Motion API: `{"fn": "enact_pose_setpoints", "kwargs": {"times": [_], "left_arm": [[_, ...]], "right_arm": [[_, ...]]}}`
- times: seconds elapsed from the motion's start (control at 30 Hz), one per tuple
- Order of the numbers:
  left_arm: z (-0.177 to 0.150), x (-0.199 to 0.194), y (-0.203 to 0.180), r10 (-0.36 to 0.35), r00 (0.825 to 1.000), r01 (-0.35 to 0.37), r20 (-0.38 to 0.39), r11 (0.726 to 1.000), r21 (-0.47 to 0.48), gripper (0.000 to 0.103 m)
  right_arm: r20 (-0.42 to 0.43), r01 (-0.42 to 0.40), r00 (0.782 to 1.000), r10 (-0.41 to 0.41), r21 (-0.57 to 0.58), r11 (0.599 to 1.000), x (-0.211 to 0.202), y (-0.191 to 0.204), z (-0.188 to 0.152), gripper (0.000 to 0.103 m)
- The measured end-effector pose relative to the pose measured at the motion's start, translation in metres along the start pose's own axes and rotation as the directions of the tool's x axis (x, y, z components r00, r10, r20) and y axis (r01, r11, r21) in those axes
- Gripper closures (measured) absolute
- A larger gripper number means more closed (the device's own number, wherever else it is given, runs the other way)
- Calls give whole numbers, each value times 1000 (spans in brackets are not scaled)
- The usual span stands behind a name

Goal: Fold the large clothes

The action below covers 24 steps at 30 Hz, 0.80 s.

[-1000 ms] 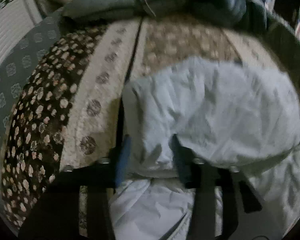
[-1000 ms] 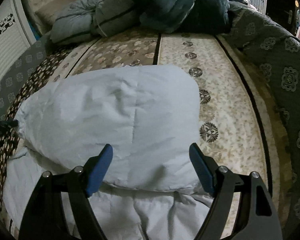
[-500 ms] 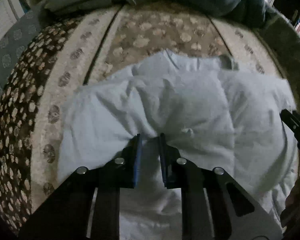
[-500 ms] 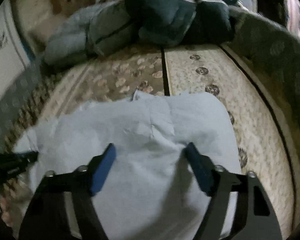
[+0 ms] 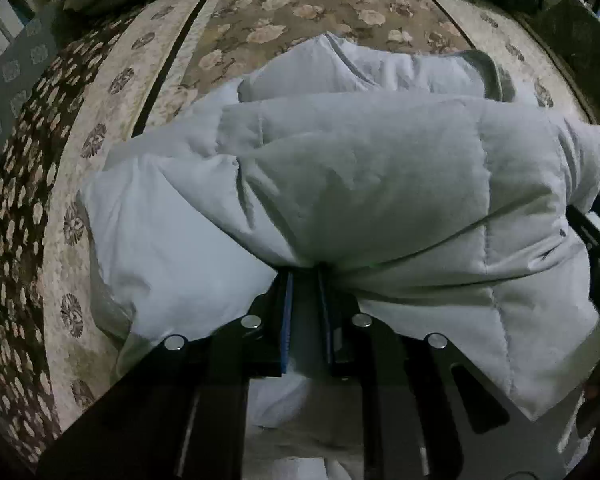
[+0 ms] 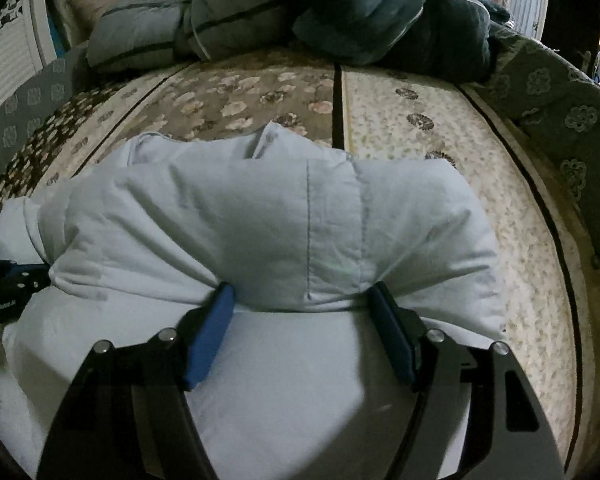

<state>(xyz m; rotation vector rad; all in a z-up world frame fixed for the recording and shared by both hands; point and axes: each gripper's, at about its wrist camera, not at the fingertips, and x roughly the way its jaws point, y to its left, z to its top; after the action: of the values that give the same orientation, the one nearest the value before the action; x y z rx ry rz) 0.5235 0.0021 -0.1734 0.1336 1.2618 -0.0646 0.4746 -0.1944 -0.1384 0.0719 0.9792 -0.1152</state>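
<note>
Pinching the jacket [image 5: 360, 184] pretty hard with the left gripper [image 5: 305, 276], jaws nearly together on a bunched fold after just closing in. Right gripper [image 6: 302, 300] is sitting much wider, blue pads [image 6: 214, 332] pressing in on either side of a thick padded fold, so it's gripping that too. Jacket is lying puffy and half folded over itself on the patterned bed [image 6: 480, 184], bedding pile [image 6: 284, 12] sitting at the far end.
</note>
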Motion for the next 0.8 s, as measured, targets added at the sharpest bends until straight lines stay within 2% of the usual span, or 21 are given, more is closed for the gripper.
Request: {"fn": "enact_pose_setpoints", "kwargs": {"times": [0.23,0.67,0.8], "left_arm": [[3,9,-3,13,1000,-13,-9,1000,10,90],[8,23,8,-56,998,56,-12,998,-13,90],[15,25,9,-67,997,65,-47,997,-27,90]], "right_arm": [[0,5,1000,-5,-1,1000,8,1,-1,32],[-20,2,1000,-2,12,1000,23,1,1,30],[-68,2,998,-1,13,1000,24,0,9,30]]}}
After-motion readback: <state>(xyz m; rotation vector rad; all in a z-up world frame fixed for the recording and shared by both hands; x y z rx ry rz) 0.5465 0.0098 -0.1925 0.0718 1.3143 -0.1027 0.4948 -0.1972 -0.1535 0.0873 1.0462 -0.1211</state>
